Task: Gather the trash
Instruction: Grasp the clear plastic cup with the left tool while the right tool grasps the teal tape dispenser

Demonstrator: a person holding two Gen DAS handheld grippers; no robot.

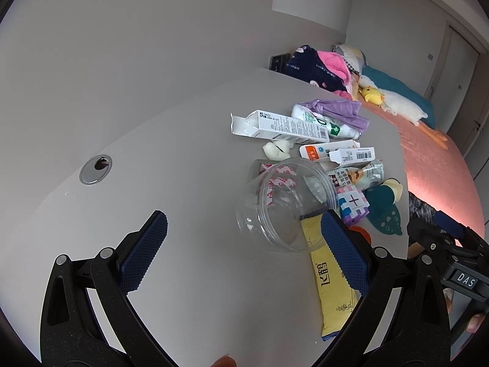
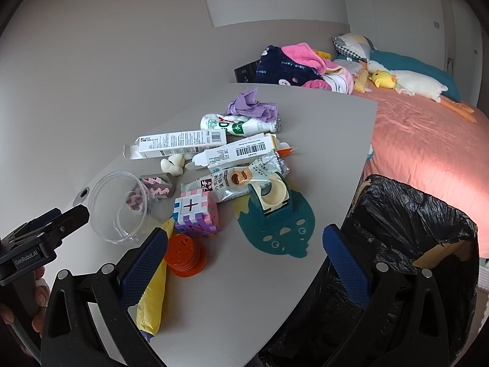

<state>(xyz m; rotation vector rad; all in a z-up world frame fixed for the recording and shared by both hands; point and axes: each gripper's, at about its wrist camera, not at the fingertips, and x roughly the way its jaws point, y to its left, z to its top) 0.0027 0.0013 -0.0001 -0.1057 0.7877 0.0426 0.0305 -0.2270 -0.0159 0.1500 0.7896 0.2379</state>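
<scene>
Grey table [image 2: 275, 290]: yellow sachet [image 1: 331, 287], orange ribbed cap [image 2: 185, 253], pink-purple-blue foam cube [image 2: 197, 212] with a plus sign, teal tape dispenser [image 2: 275, 211], crumpled purple bag [image 2: 252, 105]. Beside the table, black bin liner [image 2: 406, 223].

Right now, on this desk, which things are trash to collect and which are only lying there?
For the job:
yellow sachet
empty white cartons
snack wrapper
white bottle
purple crumpled bag
bin with black liner

Probably just lying about:
foam puzzle cube
teal tape dispenser
orange ridged piece
clear jar
plush goose on the bed
</scene>
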